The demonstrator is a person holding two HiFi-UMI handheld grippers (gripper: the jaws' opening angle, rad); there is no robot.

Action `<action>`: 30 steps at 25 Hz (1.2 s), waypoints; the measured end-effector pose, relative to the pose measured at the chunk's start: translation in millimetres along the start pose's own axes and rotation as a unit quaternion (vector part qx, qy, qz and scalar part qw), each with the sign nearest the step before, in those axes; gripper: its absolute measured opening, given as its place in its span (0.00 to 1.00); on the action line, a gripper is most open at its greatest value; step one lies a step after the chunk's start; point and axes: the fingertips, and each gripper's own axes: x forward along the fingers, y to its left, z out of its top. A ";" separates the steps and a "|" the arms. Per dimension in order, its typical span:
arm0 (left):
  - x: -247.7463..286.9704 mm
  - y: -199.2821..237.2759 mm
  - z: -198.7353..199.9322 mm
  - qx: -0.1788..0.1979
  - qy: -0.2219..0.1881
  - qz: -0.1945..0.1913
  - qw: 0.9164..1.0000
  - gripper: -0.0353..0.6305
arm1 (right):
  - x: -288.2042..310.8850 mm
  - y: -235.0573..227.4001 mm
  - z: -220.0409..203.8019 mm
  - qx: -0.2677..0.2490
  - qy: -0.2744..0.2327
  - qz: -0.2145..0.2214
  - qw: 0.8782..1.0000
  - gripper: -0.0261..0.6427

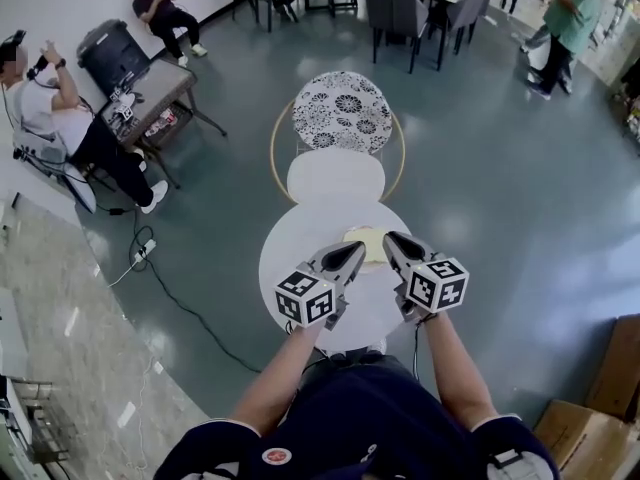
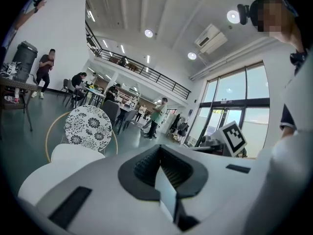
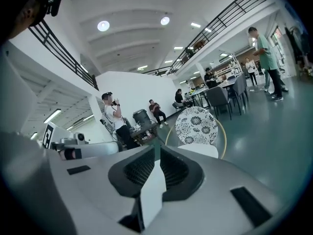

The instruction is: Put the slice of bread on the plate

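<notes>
With my left tongs (image 1: 352, 251) and right tongs (image 1: 393, 239) both closed on nothing above the tabletop (image 1: 300, 243), the slice of bread (image 1: 368, 245) lies below, between their tips, so placing looks done, though I cannot make out the plate under it.
</notes>
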 end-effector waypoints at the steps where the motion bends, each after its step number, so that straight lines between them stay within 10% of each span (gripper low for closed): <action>1: -1.3 -3.4 4.8 0.002 -0.004 -0.002 1.000 0.06 | -4.2 4.2 6.0 -0.004 -0.008 0.003 1.000 0.09; 30: -26.1 -51.4 77.5 0.059 -0.057 -0.031 0.996 0.06 | -44.7 74.2 93.2 -0.091 -0.107 0.049 0.989 0.05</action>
